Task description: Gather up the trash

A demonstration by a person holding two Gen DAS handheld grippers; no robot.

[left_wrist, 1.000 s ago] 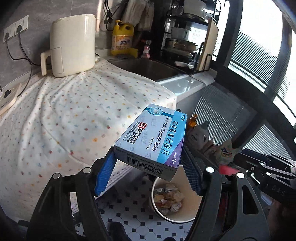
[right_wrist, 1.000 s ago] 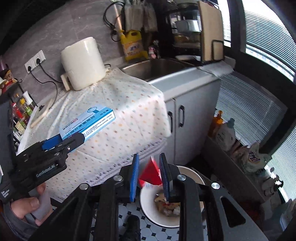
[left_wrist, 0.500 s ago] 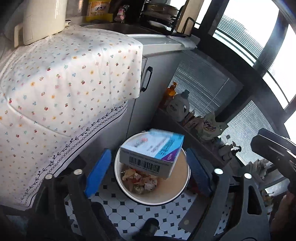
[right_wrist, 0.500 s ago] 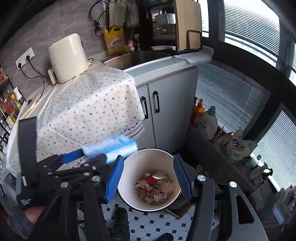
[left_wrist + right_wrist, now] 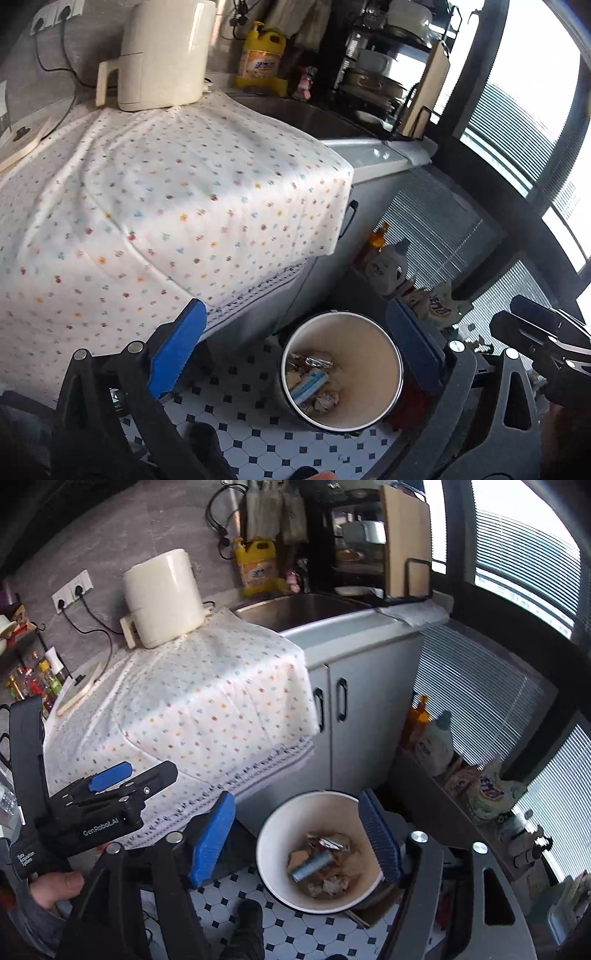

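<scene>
Left wrist view: the left tongs [image 5: 295,350] are opening, nothing between them, above the bin [image 5: 341,371] where the blue box [image 5: 308,382] lies. The right tongs [image 5: 297,840], likewise opening and empty, hover there. This drop looks finished; next probably means finding more trash. Only the right view shows the spice shelf [image 5: 33,679] beyond the desk [image 5: 207,709].

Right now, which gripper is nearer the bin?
Right, slightly. The right gripper hangs directly above the bin, jaws opening, empty. The left gripper, also opening and empty, sits beside it toward the counter.
</scene>
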